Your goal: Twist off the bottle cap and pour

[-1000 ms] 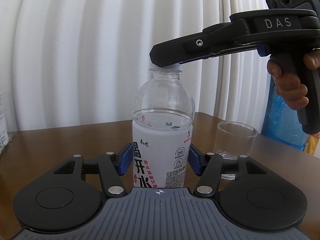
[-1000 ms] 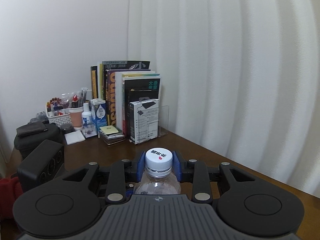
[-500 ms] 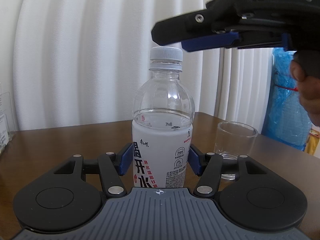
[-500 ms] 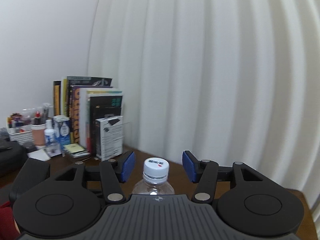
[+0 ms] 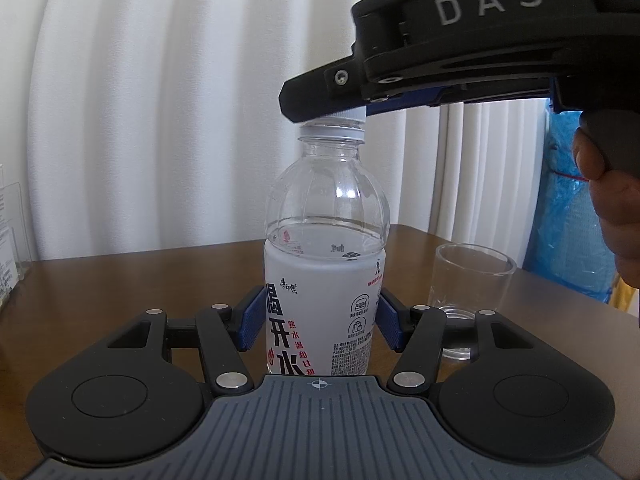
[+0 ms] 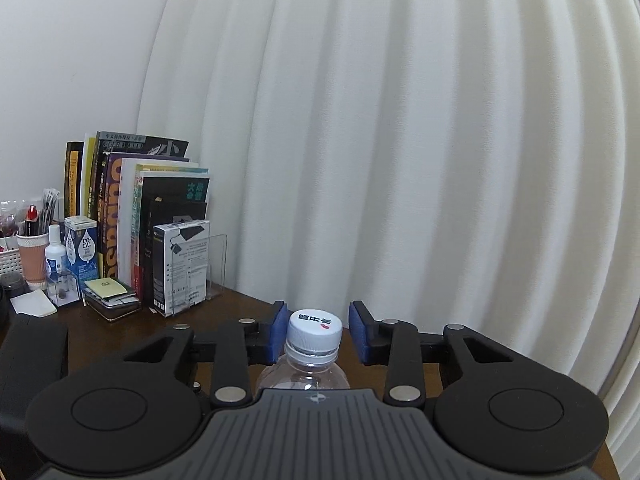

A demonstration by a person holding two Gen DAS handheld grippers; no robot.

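Observation:
A clear water bottle [image 5: 324, 288] with a white label stands upright on the brown table [image 5: 140, 276]. My left gripper [image 5: 318, 324] is shut on the bottle's labelled body. The white cap [image 6: 315, 330] is on the bottle neck. My right gripper [image 6: 316, 334] is level with the cap, its blue pads [image 6: 358, 336] on either side; the left pad is near or at the cap and the right pad stands off with a gap. In the left wrist view the right gripper [image 5: 328, 100] covers most of the cap from above. An empty clear glass [image 5: 468, 300] stands right of the bottle.
Books [image 6: 136, 216], a white box [image 6: 182, 266], small bottles and a pen cup [image 6: 32, 256] stand at the table's far left against the wall. White curtains hang behind. A blue bag [image 5: 576, 216] is past the table's right edge.
My right gripper let go of the cap, lifted and opened, then came back down around the cap with narrower jaws. The left gripper and bottle have not moved.

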